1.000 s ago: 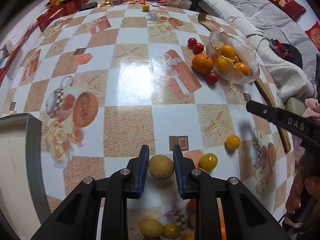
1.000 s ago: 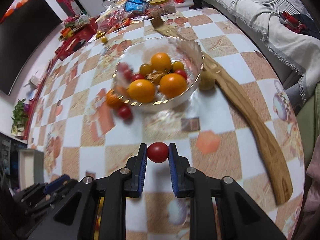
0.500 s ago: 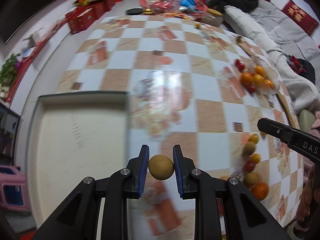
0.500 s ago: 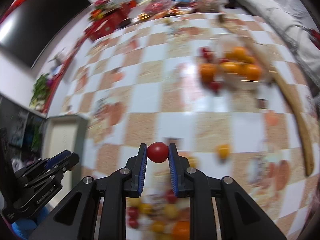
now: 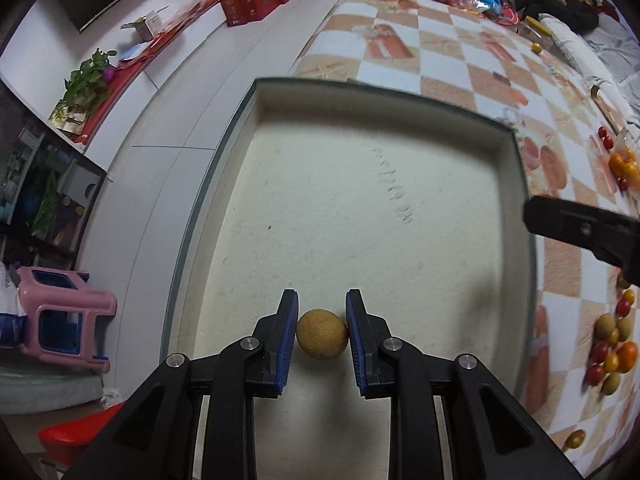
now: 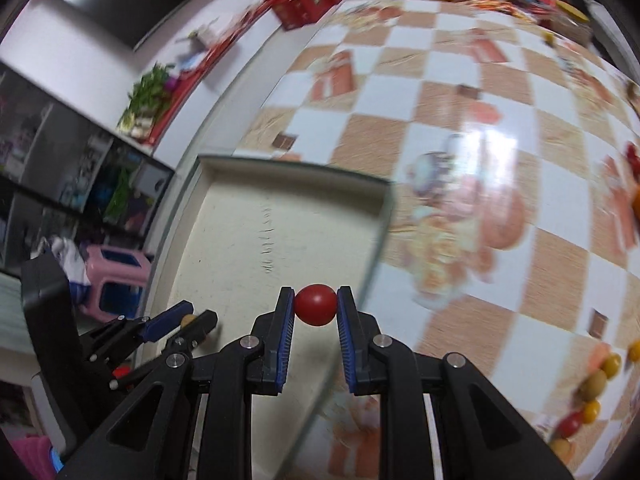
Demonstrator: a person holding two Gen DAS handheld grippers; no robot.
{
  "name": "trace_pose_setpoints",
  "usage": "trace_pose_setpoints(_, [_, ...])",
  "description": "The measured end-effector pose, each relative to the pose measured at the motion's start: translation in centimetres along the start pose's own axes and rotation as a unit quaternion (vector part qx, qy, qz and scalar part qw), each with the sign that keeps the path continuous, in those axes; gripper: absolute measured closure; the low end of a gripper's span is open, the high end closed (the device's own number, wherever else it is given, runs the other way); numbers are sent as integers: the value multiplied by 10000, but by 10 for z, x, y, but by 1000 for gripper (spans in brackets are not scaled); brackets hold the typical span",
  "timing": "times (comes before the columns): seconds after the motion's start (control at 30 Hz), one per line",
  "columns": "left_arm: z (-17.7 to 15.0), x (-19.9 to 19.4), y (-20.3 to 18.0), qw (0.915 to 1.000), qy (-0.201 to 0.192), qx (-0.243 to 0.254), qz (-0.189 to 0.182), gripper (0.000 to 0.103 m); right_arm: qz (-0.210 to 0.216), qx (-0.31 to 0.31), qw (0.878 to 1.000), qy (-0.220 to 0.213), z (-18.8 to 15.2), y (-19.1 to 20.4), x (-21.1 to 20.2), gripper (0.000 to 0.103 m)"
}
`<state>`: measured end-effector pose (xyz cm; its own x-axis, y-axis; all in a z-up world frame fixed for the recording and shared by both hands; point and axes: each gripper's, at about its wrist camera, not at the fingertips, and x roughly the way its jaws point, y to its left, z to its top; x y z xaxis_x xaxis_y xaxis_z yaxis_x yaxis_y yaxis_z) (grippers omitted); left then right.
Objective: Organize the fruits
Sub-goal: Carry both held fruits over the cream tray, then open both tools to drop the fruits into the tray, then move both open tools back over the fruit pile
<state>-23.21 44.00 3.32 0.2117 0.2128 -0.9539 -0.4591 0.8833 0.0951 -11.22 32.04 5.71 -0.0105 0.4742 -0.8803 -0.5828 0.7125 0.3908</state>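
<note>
Left gripper (image 5: 322, 320) clamped on a small round tan-brown rough-skinned fruit (image 5: 322, 334), blue pads (image 5: 289, 332) pressed to both sides, held just above the pale floor of the shallow cream rectangular tray (image 5: 376, 208), toward its near edge. Right gripper (image 6: 316, 312) pinching a glossy red cherry tomato (image 6: 316, 305) the same way, blue pads (image 6: 286, 332) tight on either side, hanging over the tray's right rim with the tomato roughly above that edge. Same right gripper poking into the left wrist view as a black bar past the tray's right wall.

Tray sitting at the left edge of the table, on a checkered orange-and-white tablecloth (image 5: 448, 68). Right of the tray, well apart: loose pile of mixed small fruits (image 5: 612, 344), red, yellow and orange, near the table's front edge. Farther back, beyond the tray's far right corner, another cluster of oranges and red tomatoes (image 5: 620, 164), blurry. Pink plastic stool (image 5: 60, 316) on the floor left of the tray.
</note>
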Motion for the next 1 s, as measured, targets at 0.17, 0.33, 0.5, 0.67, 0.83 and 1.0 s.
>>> trace_pose_setpoints(0.17, [-9, 7, -1, 9999, -22, 124, 65, 77, -218, -212, 9990, 324, 9, 12, 34, 79])
trace_pose_setpoints(0.33, [-16, -2, 5, 9995, -232, 47, 194, 12, -527, -440, 9955, 650, 11, 16, 56, 73])
trace_pose_setpoints(0.5, [-22, 1, 8, 9999, -56, 52, 132, 12, -360, -652, 9949, 677, 14, 30, 59, 32])
trace_pose_setpoints(0.67, [-23, -5, 9, 9999, -52, 35, 112, 12, -37, -318, 9992, 227, 22, 25, 33, 18])
trace_pose_setpoints(0.83, [-21, -21, -16, 9991, -215, 377, -15, 12, -174, 129, 9996, -177, 17, -2, -6, 17])
trace_pose_setpoints(1.0, [-18, -38, -54, 9960, -343, 773, -295, 12, -482, 689, 9959, -331, -3, -46, -37, 17])
